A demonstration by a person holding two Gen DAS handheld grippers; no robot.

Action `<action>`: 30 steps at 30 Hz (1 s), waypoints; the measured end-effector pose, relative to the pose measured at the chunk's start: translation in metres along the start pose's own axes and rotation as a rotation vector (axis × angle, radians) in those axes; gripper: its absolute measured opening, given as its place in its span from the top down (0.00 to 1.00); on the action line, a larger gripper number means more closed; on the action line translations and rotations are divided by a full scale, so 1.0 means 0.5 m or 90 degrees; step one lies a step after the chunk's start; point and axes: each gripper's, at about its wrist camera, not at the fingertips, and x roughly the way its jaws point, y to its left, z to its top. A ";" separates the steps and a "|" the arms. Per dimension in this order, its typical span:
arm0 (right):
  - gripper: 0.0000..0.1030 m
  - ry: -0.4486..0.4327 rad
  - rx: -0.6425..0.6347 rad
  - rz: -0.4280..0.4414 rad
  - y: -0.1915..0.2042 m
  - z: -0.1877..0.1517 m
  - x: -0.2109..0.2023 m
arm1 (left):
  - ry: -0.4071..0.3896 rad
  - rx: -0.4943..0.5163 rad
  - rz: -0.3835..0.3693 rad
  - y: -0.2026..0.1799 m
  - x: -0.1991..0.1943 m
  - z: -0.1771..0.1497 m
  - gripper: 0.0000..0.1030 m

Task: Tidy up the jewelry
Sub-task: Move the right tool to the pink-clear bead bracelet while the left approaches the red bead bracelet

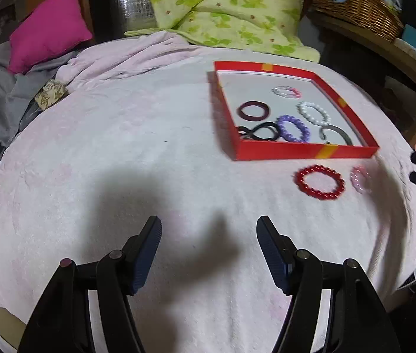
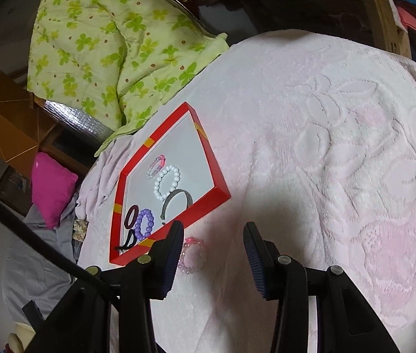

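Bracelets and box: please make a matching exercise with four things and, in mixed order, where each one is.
Things:
1. red bracelet
2. white pearl bracelet
3. green quilt
4. magenta pillow

Places:
A. inside the red box
B. on the blanket, in front of the box
C. far left, beside grey cloth
D. behind the box

Pairs: 1-B, 2-A, 3-D, 4-C

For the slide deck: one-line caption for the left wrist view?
Open left gripper hovers over pink blanket; red bracelet and pink bracelet lie outside red tray.
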 end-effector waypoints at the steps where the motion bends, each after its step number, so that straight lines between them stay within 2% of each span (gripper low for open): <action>1: 0.55 -0.005 -0.002 0.006 0.003 -0.003 -0.004 | -0.007 0.007 -0.001 -0.005 -0.006 -0.004 0.34; 6: 0.55 -0.027 -0.022 0.025 0.022 -0.016 -0.025 | -0.028 0.019 -0.005 -0.009 -0.028 -0.017 0.34; 10: 0.55 -0.034 -0.051 0.003 0.043 -0.034 -0.031 | -0.038 0.003 -0.002 0.014 -0.041 -0.017 0.34; 16: 0.55 -0.030 -0.069 -0.038 0.058 -0.066 -0.026 | -0.063 -0.046 -0.034 0.058 -0.073 -0.022 0.34; 23: 0.55 -0.041 -0.106 -0.068 0.096 -0.086 -0.019 | -0.067 -0.055 -0.043 0.082 -0.079 -0.026 0.34; 30: 0.55 -0.032 -0.125 -0.060 0.106 -0.089 -0.010 | -0.059 -0.075 -0.040 0.098 -0.069 -0.025 0.34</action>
